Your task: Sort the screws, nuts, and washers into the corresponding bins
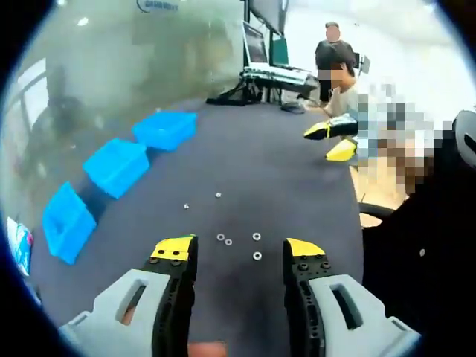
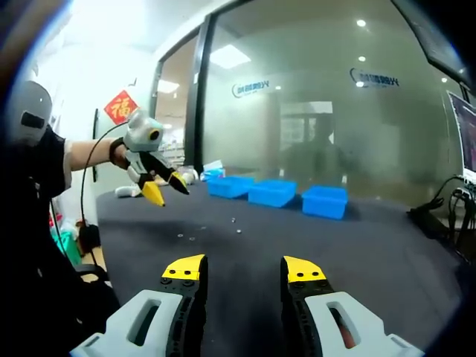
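Several small washers and nuts (image 1: 256, 236) lie scattered on the dark table (image 1: 297, 186) just ahead of my left gripper (image 1: 239, 253), which is open with nothing between its yellow tips. Three blue bins (image 1: 117, 165) stand in a row along the table's left side. My right gripper (image 1: 327, 141) reaches in from the right, jaws apart. In the right gripper view my right gripper (image 2: 244, 271) is open and empty over the table. The left gripper (image 2: 169, 191) hangs at the left, above tiny parts (image 2: 239, 231). The blue bins (image 2: 273, 193) sit at the far edge.
A glass wall (image 2: 320, 111) runs behind the bins. Monitors and cables (image 1: 260, 74) stand at the table's far end, with two people (image 1: 333, 52) beyond it. A wooden surface (image 1: 379, 186) lies past the table's right edge.
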Tool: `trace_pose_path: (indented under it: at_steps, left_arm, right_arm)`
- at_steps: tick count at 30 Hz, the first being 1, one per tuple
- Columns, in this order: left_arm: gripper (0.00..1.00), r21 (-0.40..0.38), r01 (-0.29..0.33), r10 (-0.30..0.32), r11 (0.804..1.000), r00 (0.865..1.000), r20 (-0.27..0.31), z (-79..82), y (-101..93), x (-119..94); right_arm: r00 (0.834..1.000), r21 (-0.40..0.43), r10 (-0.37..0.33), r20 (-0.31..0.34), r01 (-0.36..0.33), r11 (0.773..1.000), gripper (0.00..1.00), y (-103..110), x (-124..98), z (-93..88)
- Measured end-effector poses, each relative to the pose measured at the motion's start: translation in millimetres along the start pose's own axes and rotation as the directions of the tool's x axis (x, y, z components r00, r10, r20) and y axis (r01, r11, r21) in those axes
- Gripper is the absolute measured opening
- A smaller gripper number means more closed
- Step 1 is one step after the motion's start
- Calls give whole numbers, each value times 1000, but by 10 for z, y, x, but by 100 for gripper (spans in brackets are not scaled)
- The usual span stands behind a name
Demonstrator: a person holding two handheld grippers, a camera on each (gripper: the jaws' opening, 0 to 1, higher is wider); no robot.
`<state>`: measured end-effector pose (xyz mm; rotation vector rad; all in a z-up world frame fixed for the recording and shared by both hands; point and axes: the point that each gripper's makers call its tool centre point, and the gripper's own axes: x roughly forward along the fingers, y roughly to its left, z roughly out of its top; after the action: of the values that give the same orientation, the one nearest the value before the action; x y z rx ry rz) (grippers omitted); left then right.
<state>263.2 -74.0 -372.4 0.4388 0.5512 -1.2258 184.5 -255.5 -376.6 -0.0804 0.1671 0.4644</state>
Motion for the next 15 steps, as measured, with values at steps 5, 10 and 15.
trace_pose_path:
  at_steps: [5, 10, 15]
  left_arm:
    - [45, 14, -9, 9, 1000, 1000, 0, 101, 95, 231]
    - [44, 31, 10, -9, 999, 1000, -17, 230, 192, 448]
    - [44, 53, 27, -24, 998, 999, -49, 299, 195, 680]
  right_arm:
    - [1000, 5, 0, -5, 0, 1000, 36, -8, -3, -25]
    - [1000, 7, -8, -3, 8, 1000, 36, -33, -27, -27]
    - [1000, 8, -12, -3, 12, 1000, 36, -53, -34, -31]
